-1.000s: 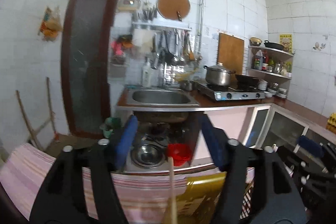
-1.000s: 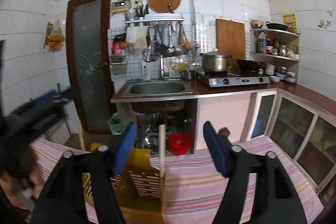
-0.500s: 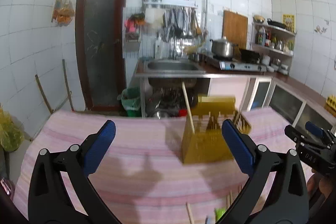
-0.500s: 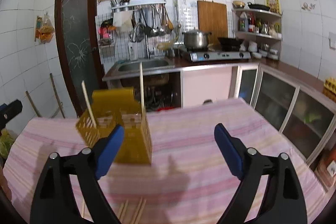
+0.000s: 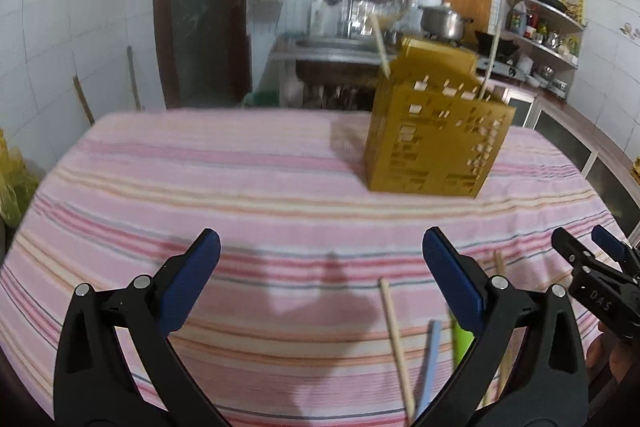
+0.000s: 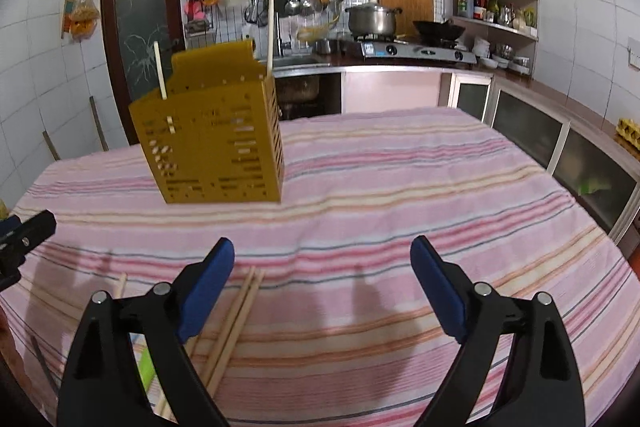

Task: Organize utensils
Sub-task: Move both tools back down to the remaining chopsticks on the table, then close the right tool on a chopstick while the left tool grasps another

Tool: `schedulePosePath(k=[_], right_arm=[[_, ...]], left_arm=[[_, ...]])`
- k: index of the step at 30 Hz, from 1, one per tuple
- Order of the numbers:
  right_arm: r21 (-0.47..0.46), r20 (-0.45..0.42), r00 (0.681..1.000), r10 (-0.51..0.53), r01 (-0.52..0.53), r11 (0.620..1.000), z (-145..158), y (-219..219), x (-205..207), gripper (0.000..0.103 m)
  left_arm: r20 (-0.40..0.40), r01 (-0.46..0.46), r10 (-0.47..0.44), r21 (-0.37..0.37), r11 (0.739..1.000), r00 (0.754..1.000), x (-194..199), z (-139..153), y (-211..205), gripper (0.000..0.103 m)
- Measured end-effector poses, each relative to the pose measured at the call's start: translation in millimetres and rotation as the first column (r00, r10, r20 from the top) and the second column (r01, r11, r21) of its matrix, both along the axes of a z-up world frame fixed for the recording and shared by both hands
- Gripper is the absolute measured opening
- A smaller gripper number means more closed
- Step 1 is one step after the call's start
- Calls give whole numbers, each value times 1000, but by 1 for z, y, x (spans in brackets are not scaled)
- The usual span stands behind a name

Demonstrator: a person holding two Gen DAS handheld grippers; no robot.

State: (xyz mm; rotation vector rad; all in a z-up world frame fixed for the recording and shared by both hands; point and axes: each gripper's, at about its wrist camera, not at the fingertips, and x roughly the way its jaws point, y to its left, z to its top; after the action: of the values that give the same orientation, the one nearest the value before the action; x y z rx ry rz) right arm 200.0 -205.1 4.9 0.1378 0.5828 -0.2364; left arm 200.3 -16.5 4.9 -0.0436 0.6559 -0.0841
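Perforated yellow utensil holder [image 6: 216, 143] stands upright holding two chopsticks [image 6: 270, 31]; more, perhaps four, lie loose [image 6: 236, 315].

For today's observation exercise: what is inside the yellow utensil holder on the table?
Two wooden chopsticks stand in the yellow holder, tops poking out. Its walls hide their lower ends and anything else inside.

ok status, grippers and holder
Left gripper open, empty. Right gripper open, empty. Holder upright, two chopsticks in. Loose chopsticks on cloth; nothing blocking.

Both grippers, left [image 5: 320, 279] and right [image 6: 322, 277], had black plastic arms, blue finger pads [image 6: 206, 285], and silver pivot screws [image 5: 141, 282]; one body read "DAS".
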Motion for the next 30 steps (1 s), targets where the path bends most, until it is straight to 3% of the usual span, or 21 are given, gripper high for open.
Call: schedulePosePath(k=[5,15,21,27,30], right_arm=[[-11,-40,999,5,-5,1000,-13,2,5,88],[-4,-168,986,14,-15,1000,-30,6,10,88],[-12,-197,980,20,-23,1000,-34,10,12,88],[49,-218,975,35,-25,999,-37,10,18,88],[21,-238,971,15,-10,1000,-39,14,19,88]], left_arm=[[-89,-15,16,21,1000,996,16,-28,6,98],[-266,-2,10,30,1000,964,31,-62,6,98],[-272,43,-25,62,997,962,22,-63,-13,98],[-270,57,-29,96,994,962,19,-64,-24,98],[-274,58,-30,94,994,961,21,-63,-26,98]])
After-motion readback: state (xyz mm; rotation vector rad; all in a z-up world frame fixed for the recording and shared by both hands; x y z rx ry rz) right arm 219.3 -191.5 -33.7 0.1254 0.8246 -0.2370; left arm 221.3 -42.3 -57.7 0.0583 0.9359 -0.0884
